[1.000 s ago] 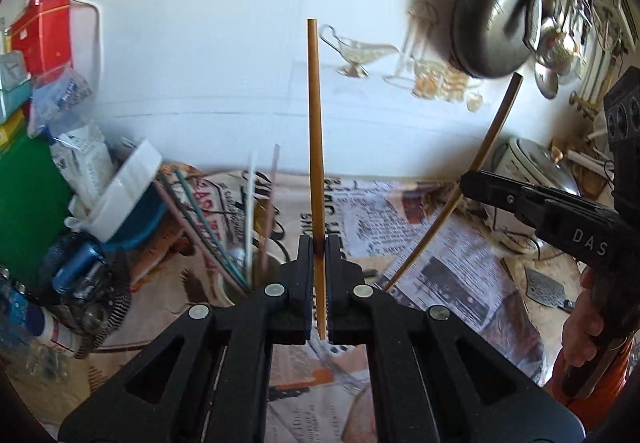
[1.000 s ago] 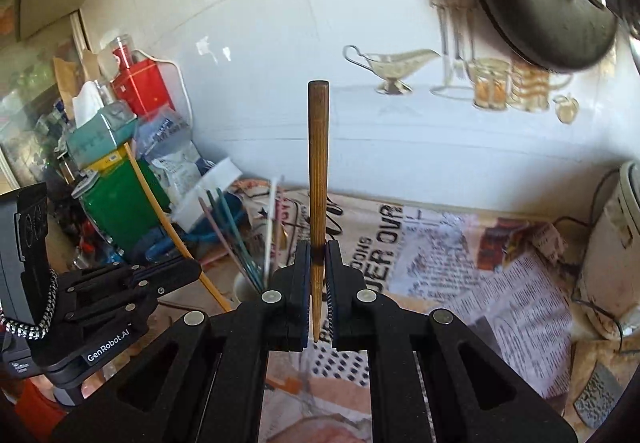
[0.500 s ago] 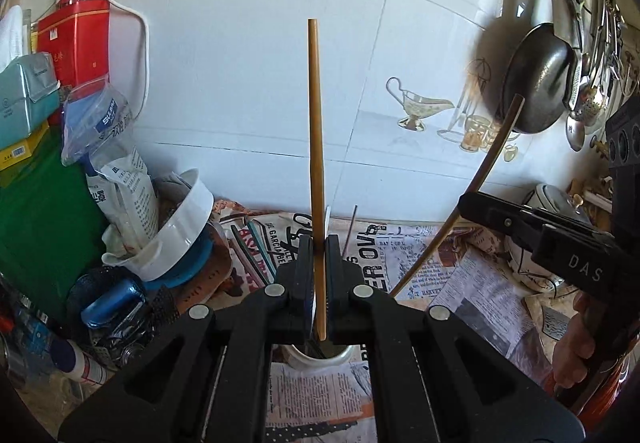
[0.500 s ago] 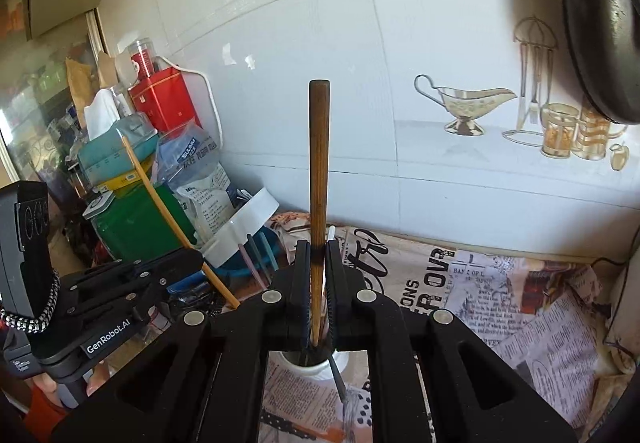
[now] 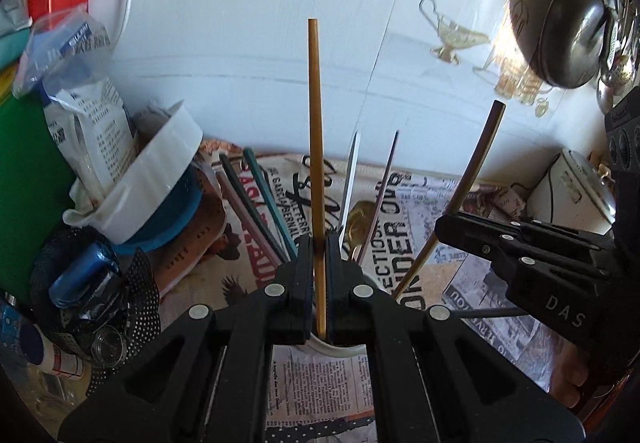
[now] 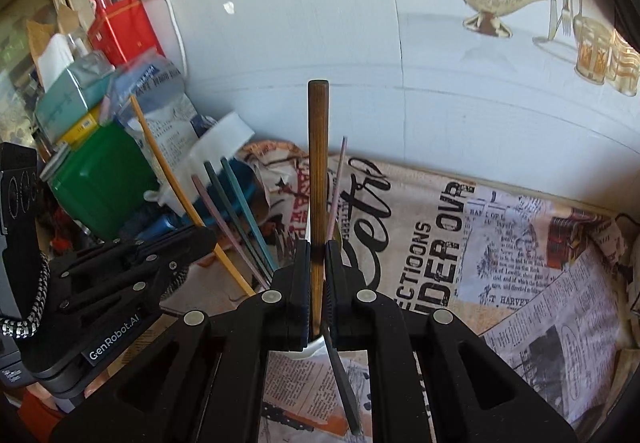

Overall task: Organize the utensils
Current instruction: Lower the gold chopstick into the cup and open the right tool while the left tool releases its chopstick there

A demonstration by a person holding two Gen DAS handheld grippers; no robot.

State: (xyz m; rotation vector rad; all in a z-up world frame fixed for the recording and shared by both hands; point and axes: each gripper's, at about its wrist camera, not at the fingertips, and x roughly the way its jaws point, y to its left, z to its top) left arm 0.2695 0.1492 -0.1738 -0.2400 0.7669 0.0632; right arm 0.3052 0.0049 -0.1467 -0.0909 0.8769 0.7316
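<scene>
My left gripper [image 5: 318,243] is shut on a thin light wooden chopstick [image 5: 315,123] that stands upright. My right gripper [image 6: 318,247] is shut on a thicker dark wooden chopstick [image 6: 318,163], also upright. Both hang just over a white cup [image 5: 340,349] that holds several coloured chopsticks [image 5: 260,199] and a gold spoon [image 5: 360,217]; the cup is mostly hidden behind the fingers, its rim showing in the right wrist view [image 6: 310,351]. Each gripper shows in the other's view: the right one [image 5: 444,227] with its stick, the left one [image 6: 200,235] with its stick.
Newspaper [image 6: 480,263] covers the counter. At the left are a white bowl on a blue one [image 5: 160,179], a flour bag [image 5: 92,131], a green box [image 6: 96,179] and a red tin [image 6: 120,27]. A dark pan [image 5: 568,35] hangs on the tiled wall at right; a rice cooker [image 5: 572,187] stands below.
Both grippers have come down and closer to the cup with their chopsticks still held. The coloured chopsticks in the cup now rise beside the fingers.
</scene>
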